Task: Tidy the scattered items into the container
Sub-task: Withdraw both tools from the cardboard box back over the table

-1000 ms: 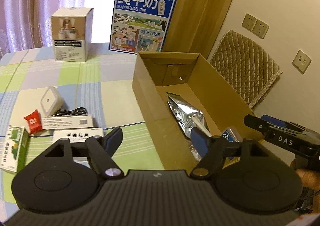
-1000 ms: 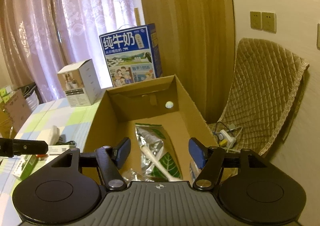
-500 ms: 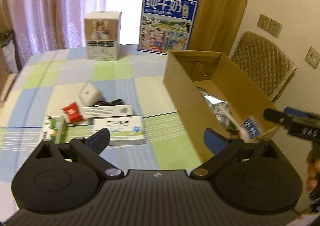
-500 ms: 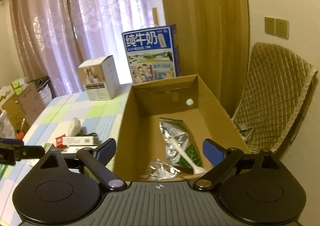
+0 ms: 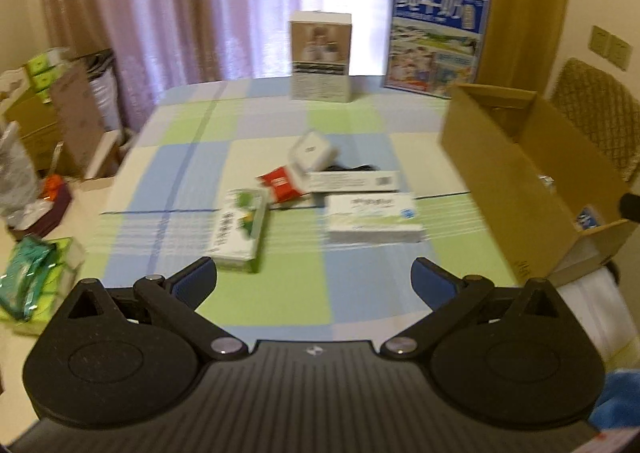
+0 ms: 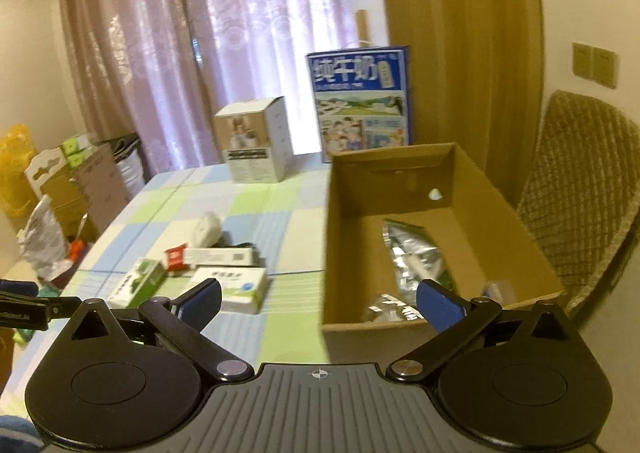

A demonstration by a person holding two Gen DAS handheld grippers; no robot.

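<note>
An open cardboard box (image 5: 480, 157) (image 6: 360, 241) stands on the right of the checked table and holds a silver-green pouch (image 6: 412, 249) and small packets. Scattered left of it lie a green box (image 5: 240, 229) (image 6: 138, 283), a white-green box (image 5: 374, 217) (image 6: 236, 287), a long white box (image 5: 352, 181) (image 6: 220, 255), a red packet (image 5: 280, 183) (image 6: 176, 256) and a white adapter (image 5: 312, 151) (image 6: 206, 229) with a black cable. My left gripper (image 5: 314, 279) is open and empty above the table's near edge. My right gripper (image 6: 319, 299) is open and empty in front of the box.
A white product box (image 5: 320, 57) (image 6: 256, 145) and a blue milk carton (image 5: 436, 37) (image 6: 360, 97) stand at the table's far edge. A quilted chair (image 6: 580, 181) is right of the box. Clutter and cartons (image 5: 52, 121) lie on the floor at left. A green pack (image 5: 32, 273) sits near left.
Both grippers have pulled back and away from the cardboard box and opened wider. The left view has swung left onto the scattered items.
</note>
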